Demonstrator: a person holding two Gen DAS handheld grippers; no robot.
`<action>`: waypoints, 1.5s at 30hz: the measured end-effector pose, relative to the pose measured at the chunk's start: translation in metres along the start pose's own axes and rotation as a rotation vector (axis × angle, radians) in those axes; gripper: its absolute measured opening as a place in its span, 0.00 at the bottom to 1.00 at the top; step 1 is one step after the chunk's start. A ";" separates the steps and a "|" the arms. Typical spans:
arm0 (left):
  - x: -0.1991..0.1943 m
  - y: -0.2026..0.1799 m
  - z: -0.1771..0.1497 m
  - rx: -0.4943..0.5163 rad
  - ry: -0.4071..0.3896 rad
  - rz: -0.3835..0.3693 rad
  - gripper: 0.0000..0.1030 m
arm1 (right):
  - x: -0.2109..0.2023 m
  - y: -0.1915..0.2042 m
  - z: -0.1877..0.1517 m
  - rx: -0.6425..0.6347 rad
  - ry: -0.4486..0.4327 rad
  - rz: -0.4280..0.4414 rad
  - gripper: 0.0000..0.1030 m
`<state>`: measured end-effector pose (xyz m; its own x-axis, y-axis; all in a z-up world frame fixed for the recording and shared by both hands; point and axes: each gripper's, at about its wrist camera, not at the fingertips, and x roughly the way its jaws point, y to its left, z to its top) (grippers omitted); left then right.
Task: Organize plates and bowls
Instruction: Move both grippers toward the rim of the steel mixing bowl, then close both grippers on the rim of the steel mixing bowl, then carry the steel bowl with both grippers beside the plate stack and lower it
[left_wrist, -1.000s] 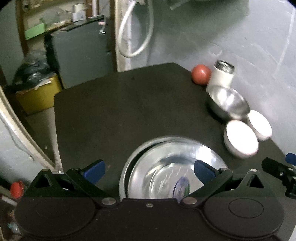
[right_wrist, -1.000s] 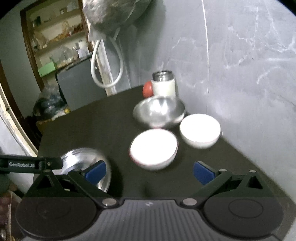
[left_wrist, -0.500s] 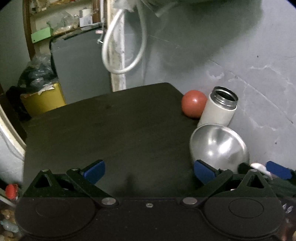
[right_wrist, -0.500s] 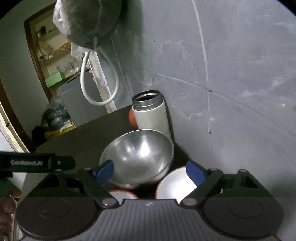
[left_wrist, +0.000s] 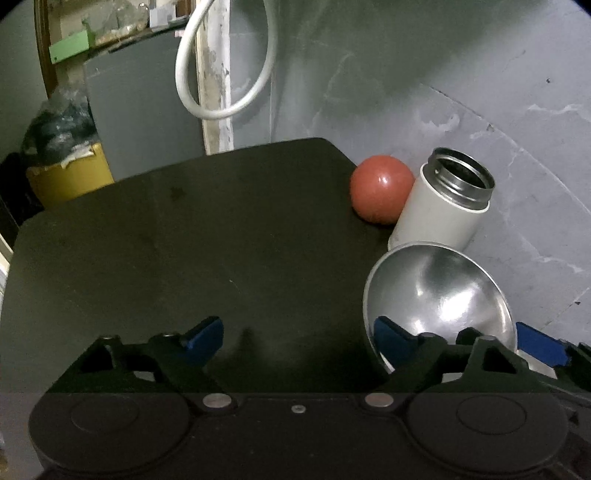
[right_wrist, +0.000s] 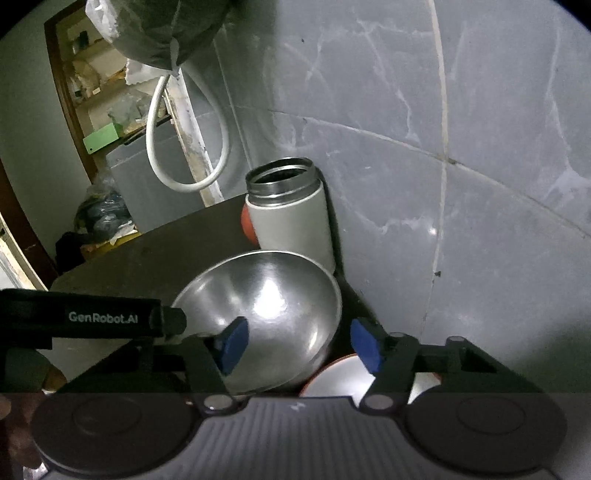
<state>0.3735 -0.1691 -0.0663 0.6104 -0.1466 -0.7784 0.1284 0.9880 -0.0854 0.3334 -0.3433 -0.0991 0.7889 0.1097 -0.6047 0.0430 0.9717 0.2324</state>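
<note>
Right now my right hand-held gripper (right_wrist: 297, 341) is the one placed for the steel bowl (right_wrist: 266, 310): its blue pads stand apart, released and holding nothing, one pad over the bowl's inside at about 10 o'clock from the gripper's middle, the other beyond the bowl's rim at 2 o'clock. So the near right part of the rim lies between my fingers, though I cannot tell whether either pad touches metal. The bowl is round, with no long axis to line up on; it looks tipped, its mouth facing me and leftward, and I judge it leans against the white flask (right_wrist: 291, 218) behind it at 12 o'clock.

My left hand-held gripper (left_wrist: 299, 334) is spread wide too, empty, over bare desk (left_wrist: 192, 236); from it the bowl sits at 3 o'clock, its right pad just over the bowl's near edge.

Room is tight on the right: the wall (right_wrist: 461, 166) runs close behind flask and bowl, a white bowl (right_wrist: 340, 376) with a reddish rim lies just under my right fingers at 6 o'clock, and the red ball (left_wrist: 380, 188) sits touching or nearly touching the flask. Open desk lies to the left, from 9 to 11 o'clock, so I judge any lift should draw the bowl that way, away from wall and flask.
</note>
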 end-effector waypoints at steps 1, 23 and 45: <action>0.003 0.000 0.000 -0.007 0.010 -0.007 0.82 | 0.002 -0.001 0.001 -0.001 0.006 -0.004 0.62; -0.016 -0.017 0.002 0.028 -0.015 -0.091 0.12 | -0.004 0.002 0.013 0.001 0.020 0.041 0.25; -0.160 0.019 -0.081 -0.020 -0.075 -0.185 0.13 | -0.149 0.042 -0.039 0.017 0.020 0.091 0.25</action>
<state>0.2155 -0.1235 0.0061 0.6347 -0.3277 -0.6998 0.2287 0.9447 -0.2350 0.1936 -0.3101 -0.0293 0.7775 0.2020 -0.5956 -0.0179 0.9537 0.3001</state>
